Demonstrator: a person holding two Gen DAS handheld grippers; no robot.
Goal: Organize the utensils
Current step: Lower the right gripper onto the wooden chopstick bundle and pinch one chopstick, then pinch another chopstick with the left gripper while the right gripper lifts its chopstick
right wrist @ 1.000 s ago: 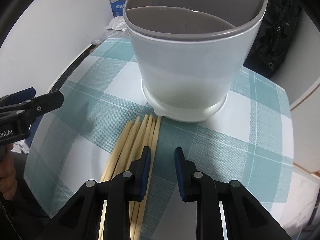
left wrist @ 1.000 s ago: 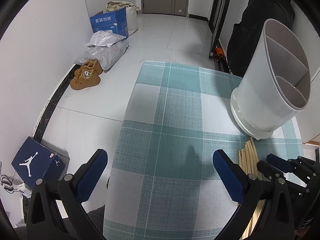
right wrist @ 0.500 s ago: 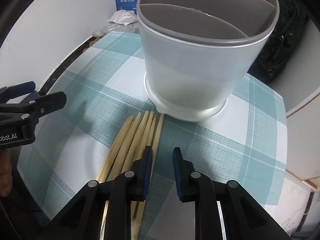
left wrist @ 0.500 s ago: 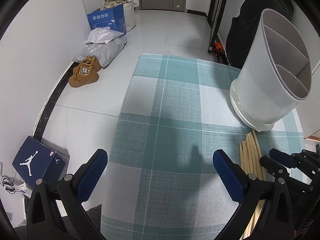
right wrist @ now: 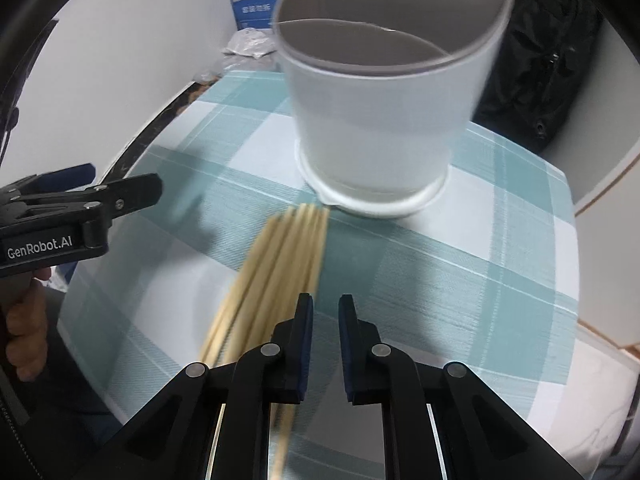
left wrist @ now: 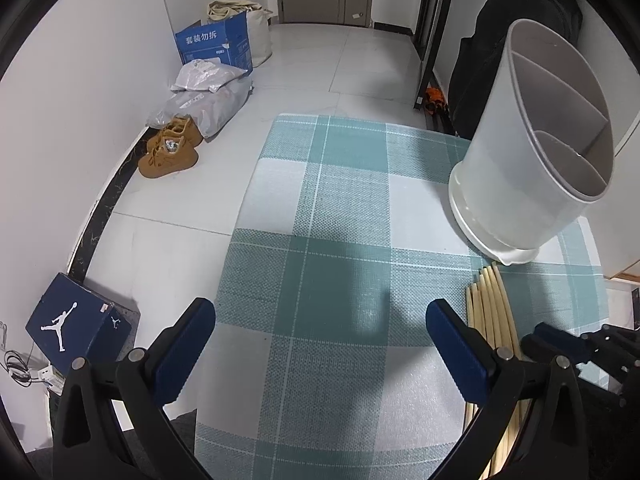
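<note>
Several wooden chopsticks (right wrist: 280,256) lie side by side on the teal checked tablecloth (right wrist: 460,264), tips toward a white utensil holder (right wrist: 380,120) with grey divided compartments, which stands upright and looks empty. My right gripper (right wrist: 325,312) hovers just right of the chopsticks, jaws narrowly apart and holding nothing. In the left wrist view the chopsticks (left wrist: 490,312) lie at the right, below the holder (left wrist: 532,168). My left gripper (left wrist: 320,332) is wide open and empty over the cloth. It also shows in the right wrist view (right wrist: 120,196) at the left.
The table's left edge (left wrist: 240,216) drops to a tiled floor with brown shoes (left wrist: 170,152), plastic bags (left wrist: 208,92), a blue carton (left wrist: 216,42) and a shoebox (left wrist: 76,320). A black bag (left wrist: 520,28) stands behind the holder.
My right gripper has drawn back and shifted right of the chopsticks, which are blurred by motion. The left gripper has stayed open and moved only slightly.
</note>
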